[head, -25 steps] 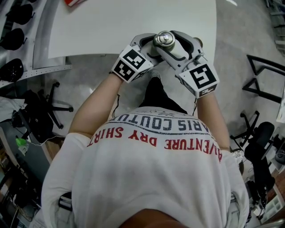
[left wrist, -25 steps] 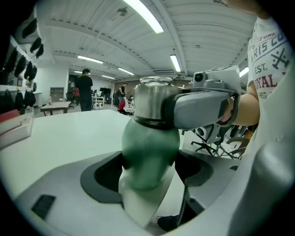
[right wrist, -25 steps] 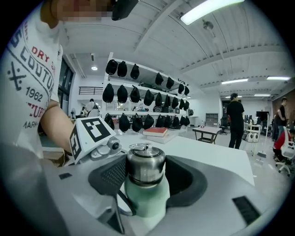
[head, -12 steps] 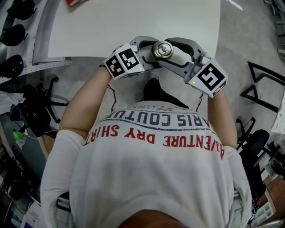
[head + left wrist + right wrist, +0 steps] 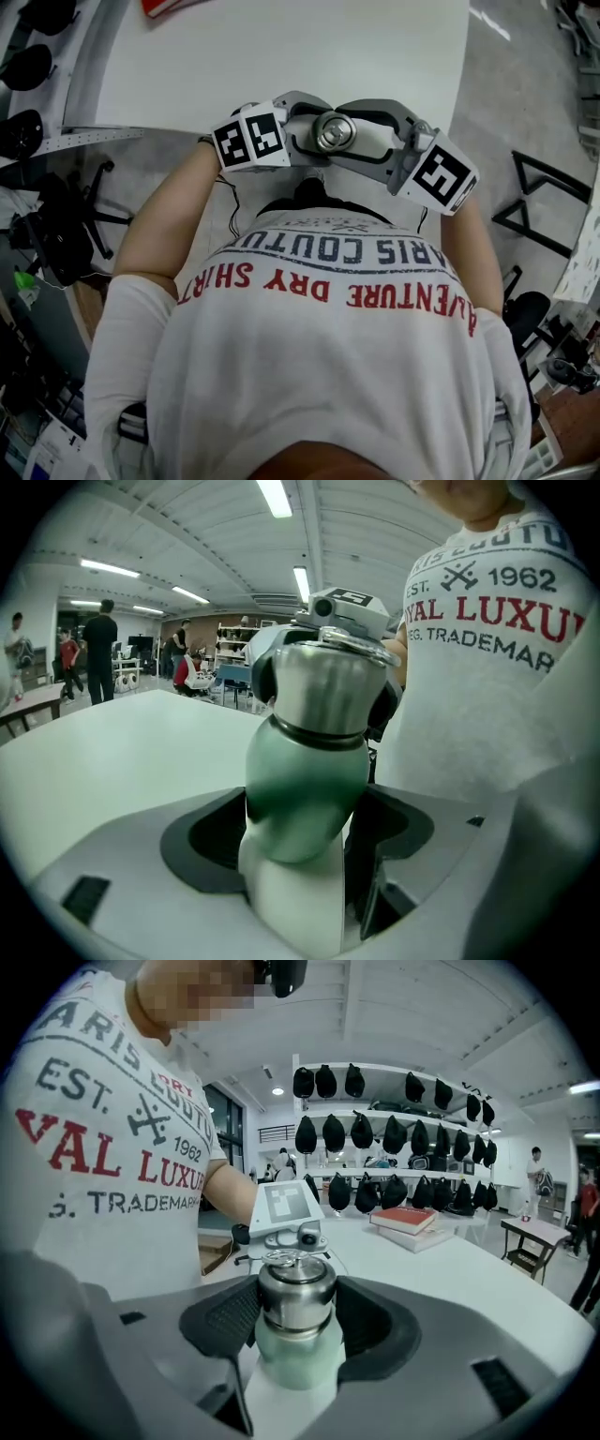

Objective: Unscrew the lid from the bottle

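Observation:
A pale green bottle (image 5: 302, 785) with a steel lid (image 5: 296, 1299) is held in the air in front of the person's chest, at the near edge of the white table (image 5: 281, 66). My left gripper (image 5: 300, 860) is shut on the bottle's green body, low down. From the opposite side my right gripper (image 5: 295, 1314) is shut on the lid, with a ribbed pad (image 5: 234, 1314) pressed to each side. In the head view the lid (image 5: 334, 131) shows from above between the left gripper (image 5: 302, 141) and the right gripper (image 5: 361, 142).
A red book (image 5: 173, 5) lies at the table's far edge, and a stack of books (image 5: 412, 1222) lies on the table top. Shelves of black caps (image 5: 394, 1138) line the far wall. Office chairs (image 5: 75, 225) stand on the floor at left. People stand far off.
Both grippers have turned about the bottle, and their marker cubes have swung outward, the left one to the left, the right one to the right. The bottle stays between them.

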The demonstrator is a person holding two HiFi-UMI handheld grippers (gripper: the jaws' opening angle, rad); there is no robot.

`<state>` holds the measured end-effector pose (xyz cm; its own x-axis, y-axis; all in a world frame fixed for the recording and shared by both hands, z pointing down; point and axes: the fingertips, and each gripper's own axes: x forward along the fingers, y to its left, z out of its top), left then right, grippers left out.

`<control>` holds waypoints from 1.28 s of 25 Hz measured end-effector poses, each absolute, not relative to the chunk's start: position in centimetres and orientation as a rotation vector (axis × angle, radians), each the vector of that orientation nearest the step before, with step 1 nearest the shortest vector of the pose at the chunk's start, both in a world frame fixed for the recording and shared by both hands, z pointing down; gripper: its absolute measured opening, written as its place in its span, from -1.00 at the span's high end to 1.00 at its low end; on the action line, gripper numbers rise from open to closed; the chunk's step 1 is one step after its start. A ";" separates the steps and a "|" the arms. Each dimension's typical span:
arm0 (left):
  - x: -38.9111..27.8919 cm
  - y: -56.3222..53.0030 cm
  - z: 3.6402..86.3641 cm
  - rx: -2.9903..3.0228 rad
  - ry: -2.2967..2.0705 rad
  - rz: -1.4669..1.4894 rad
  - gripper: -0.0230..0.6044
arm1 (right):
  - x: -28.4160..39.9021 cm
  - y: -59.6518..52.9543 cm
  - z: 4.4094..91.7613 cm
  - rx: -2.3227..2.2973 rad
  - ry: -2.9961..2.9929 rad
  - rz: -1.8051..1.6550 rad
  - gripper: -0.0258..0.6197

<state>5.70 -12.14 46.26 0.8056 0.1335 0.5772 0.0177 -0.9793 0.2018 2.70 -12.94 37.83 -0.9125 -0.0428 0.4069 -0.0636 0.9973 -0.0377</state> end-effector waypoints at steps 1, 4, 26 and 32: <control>5.7 -12.1 46.3 2.798 0.121 0.906 -0.24 | 2.6 -12.9 37.7 0.074 -2.731 0.070 0.13; 5.7 -12.0 46.3 2.794 0.113 0.883 -0.24 | 2.5 -12.9 37.1 0.103 -2.766 0.117 0.13; -1.9 -9.7 29.2 2.848 -0.325 0.340 0.48 | 3.3 -9.0 24.4 1.184 -2.831 0.286 0.13; -4.7 -6.2 24.6 2.866 -0.412 0.181 0.75 | 1.9 -5.0 22.5 1.455 -2.766 0.246 0.13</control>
